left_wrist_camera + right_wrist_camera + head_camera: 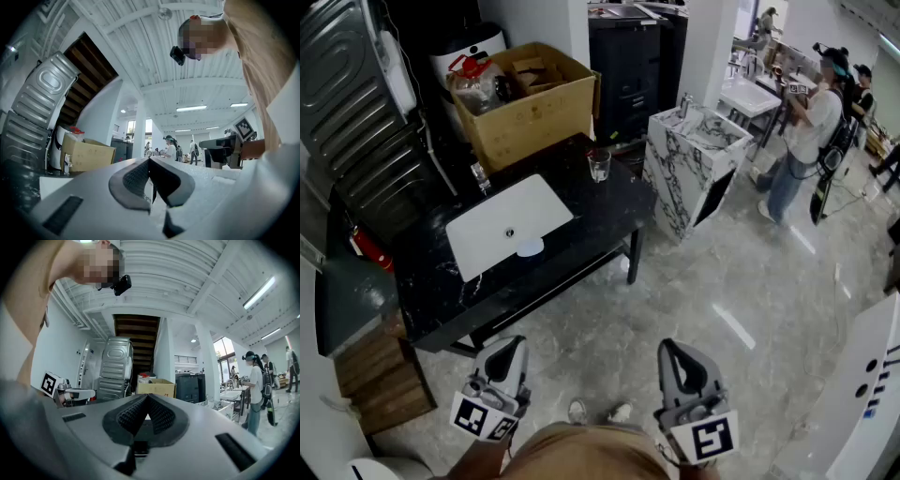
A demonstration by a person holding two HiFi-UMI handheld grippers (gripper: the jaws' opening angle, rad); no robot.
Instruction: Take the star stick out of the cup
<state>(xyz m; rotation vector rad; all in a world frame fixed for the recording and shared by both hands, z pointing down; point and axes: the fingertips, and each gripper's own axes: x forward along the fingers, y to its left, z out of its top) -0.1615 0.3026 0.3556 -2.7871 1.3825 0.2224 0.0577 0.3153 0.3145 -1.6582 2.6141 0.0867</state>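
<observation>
Lowest in the head view, by the person's waist, the left gripper (508, 349) and right gripper (671, 349) are both clamped shut on nothing. Beyond, on the black table (605, 217), the cup (599, 166) stands right of the white sink (483, 234), just before the cardboard box (525, 108) — any star stick inside is too small to make out.

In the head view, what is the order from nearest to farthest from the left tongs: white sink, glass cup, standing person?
1. White sink, in the black table, ahead of the left tongs.
2. Glass cup, at the table's far edge.
3. Standing person, far right.
</observation>
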